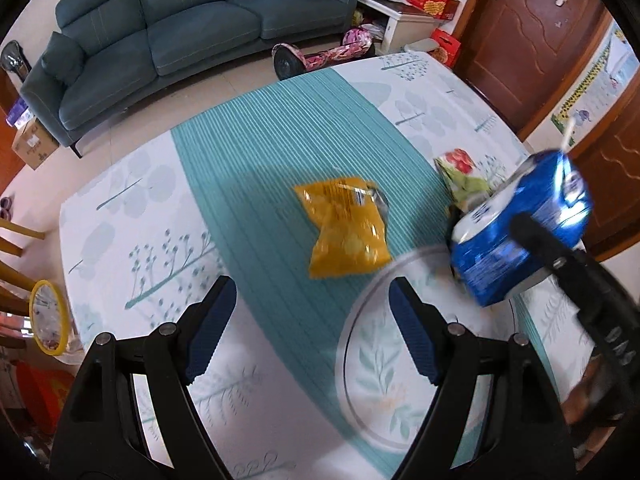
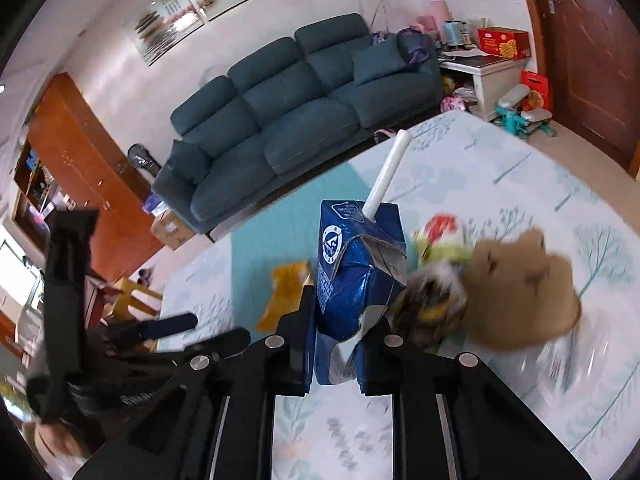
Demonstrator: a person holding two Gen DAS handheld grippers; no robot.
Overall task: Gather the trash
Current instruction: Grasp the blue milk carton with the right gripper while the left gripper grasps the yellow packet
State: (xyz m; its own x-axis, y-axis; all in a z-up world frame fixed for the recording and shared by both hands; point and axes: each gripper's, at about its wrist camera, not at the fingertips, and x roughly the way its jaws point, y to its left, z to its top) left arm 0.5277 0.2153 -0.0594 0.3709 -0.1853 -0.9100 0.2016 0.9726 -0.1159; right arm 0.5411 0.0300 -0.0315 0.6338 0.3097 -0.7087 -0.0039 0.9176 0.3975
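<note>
so, left gripper hangs over the patterned tablecloth with jaws spread wide, nothing between the blue pads. just ahead of it a yellow snack bag lies flat on the teal stripe. right of that, a clear glass plate, blurred. further right the right gripper pinches a crumpled blue drink carton, white straw sticking up, lifted off the cloth. a green-red wrapper sits behind it, a brown paper scrap beside it.

Crushed blue carton with white straw, upright; yellow wrapper flat on cloth.
</note>
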